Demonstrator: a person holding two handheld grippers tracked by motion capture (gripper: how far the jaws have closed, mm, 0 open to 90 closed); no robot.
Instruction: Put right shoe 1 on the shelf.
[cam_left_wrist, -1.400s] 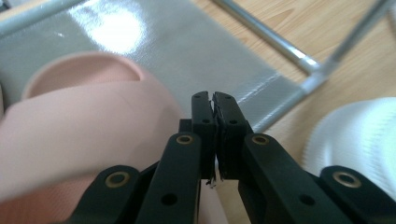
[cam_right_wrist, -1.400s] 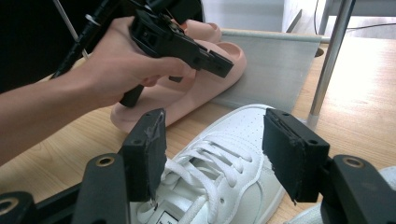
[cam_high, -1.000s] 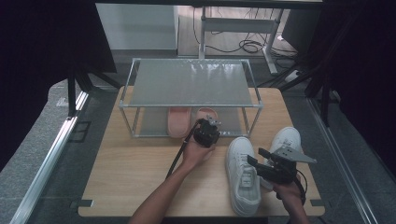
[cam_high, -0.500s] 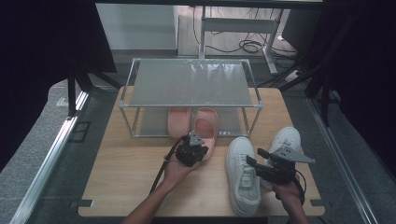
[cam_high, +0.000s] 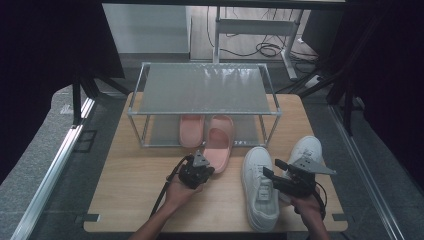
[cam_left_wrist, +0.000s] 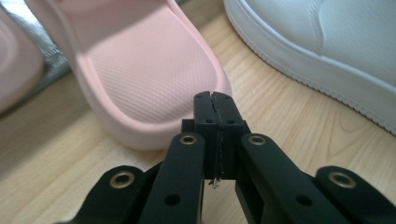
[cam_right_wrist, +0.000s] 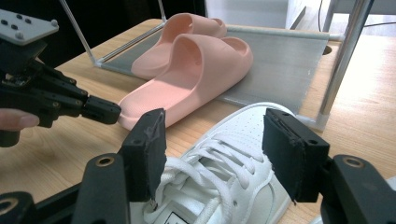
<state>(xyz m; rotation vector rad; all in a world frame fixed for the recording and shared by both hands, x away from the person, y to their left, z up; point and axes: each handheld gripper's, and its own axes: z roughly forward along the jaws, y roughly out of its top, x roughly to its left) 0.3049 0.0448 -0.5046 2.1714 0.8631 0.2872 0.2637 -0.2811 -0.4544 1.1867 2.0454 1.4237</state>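
— wood-grain tabletop (cam_high: 135, 185), pale and bare across the lower left of the high view, with a low metal-framed rack with frosted shelf panels (cam_high: 205, 90) standing at the middle of the frame. what sits under it?

— two soft pink foam slides. the left pink slide (cam_high: 191, 131) lies on the rack's bottom shelf. the right pink slide (cam_high: 219, 141) is half out, its heel end resting on the tabletop just below the rack's front edge.

— and the left gripper (cam_high: 204, 161)?

— centre of the high view, lower half, held in a hand (cam_high: 179, 192) coming up from the bottom edge. its tip is right at the heel of that right pink slide. in the left gripper view the fingers (cam_left_wrist: 205, 112) are pressed flat together with nothing between them, and the slide's rounded heel rim sits just behind them; i cannot tell whether they touch it.

— the right gripper (cam_high: 270, 175)?

— lower right of the high view, over a white lace-up leather sneaker (cam_high: 260, 185) that lies lengthwise on the tabletop. a second white sneaker (cam_high: 306, 150) lies just right of it, partly hidden by the gripper. in the right gripper view the fingers (cam_right_wrist: 148, 140) stand wide apart, one on each side of the laces, pressing nothing.

— are the two grippers near each other?

— near but apart; the left one shows at the left edge of the right gripper view, pointing at the slide's heel.
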